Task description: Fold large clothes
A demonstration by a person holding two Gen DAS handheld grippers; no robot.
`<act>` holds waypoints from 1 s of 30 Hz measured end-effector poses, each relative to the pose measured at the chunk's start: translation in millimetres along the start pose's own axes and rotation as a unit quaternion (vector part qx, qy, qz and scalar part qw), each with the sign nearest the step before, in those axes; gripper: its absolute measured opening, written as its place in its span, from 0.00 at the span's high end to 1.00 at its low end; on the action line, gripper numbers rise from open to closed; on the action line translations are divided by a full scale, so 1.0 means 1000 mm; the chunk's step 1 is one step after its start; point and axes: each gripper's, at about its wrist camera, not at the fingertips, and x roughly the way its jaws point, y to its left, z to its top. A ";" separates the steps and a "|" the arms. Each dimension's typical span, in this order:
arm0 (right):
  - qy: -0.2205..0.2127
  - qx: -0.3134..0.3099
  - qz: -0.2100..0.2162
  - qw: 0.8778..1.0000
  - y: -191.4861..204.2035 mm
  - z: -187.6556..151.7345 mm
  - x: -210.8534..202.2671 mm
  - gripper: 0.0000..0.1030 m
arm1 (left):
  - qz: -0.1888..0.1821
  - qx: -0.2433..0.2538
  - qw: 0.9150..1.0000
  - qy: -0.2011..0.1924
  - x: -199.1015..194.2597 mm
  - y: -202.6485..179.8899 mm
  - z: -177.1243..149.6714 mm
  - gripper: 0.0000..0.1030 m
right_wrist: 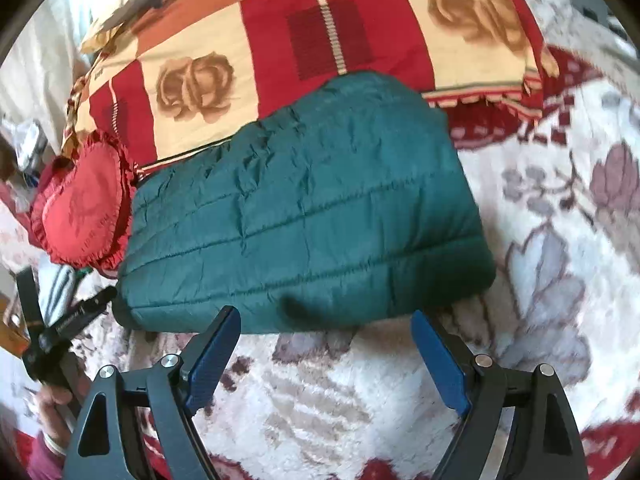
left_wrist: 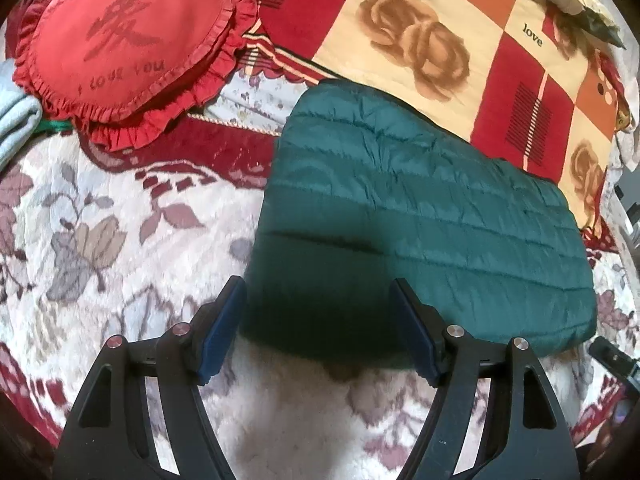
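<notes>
My left gripper [left_wrist: 318, 320] hangs with its jaws spread wide and nothing between the blue pads [left_wrist: 222, 334]; it sits just above the near edge of the folded green quilted jacket [left_wrist: 420, 216]. My right gripper [right_wrist: 326, 354] is likewise wide apart and empty, its pads [right_wrist: 438, 364] hovering over the floral blanket [right_wrist: 552, 216] just short of the jacket's [right_wrist: 304, 216] near hem.

The jacket lies as a compact padded rectangle, stitched in horizontal bands, folded flat on the fluffy white blanket [left_wrist: 100, 216] with its grey and maroon leaf pattern. Its far edge overlaps, or at least meets, the patchwork quilt [left_wrist: 400, 12] of red, orange and cream squares with brown roses and the word "love". In the right wrist view that quilt [right_wrist: 360, 12] runs behind the jacket's whole far side.

To the left of the jacket sits a red heart-shaped cushion [left_wrist: 124, 48] with a frilled border, printed "I love you"; from the left wrist it looks apart from the jacket, while in the right wrist view the cushion [right_wrist: 80, 208] seems to touch the jacket's left end. A pale blue cloth [left_wrist: 16, 120] shows at the far left edge. I see no container in either view. In the right wrist view my left gripper's [right_wrist: 60, 332] black frame shows at the lower left, beside the jacket's corner.
</notes>
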 end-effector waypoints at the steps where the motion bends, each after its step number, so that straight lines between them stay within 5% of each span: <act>1: 0.003 0.004 0.001 1.000 -0.001 -0.001 0.001 0.17 | -0.002 -0.003 1.000 0.003 0.000 0.001 -0.003 0.28; 8: -0.007 0.020 0.006 1.000 -0.007 -0.007 0.001 0.09 | -0.011 -0.019 1.000 0.018 0.002 0.009 -0.016 0.28; 12: -0.002 0.045 0.014 0.999 -0.018 -0.009 0.004 0.09 | -0.045 -0.070 0.996 0.034 0.008 0.027 -0.024 0.28; 21: -0.008 0.116 0.070 0.991 -0.041 -0.009 0.013 0.00 | -0.138 -0.198 0.968 0.064 0.029 0.063 -0.034 0.28; 23: -0.010 0.126 0.082 0.989 -0.042 -0.009 0.018 0.00 | -0.157 -0.223 0.960 0.068 0.034 0.063 -0.036 0.21; 30: -0.031 0.151 0.113 0.982 -0.045 0.001 0.031 0.00 | -0.164 -0.233 0.956 0.062 0.043 0.048 -0.030 0.16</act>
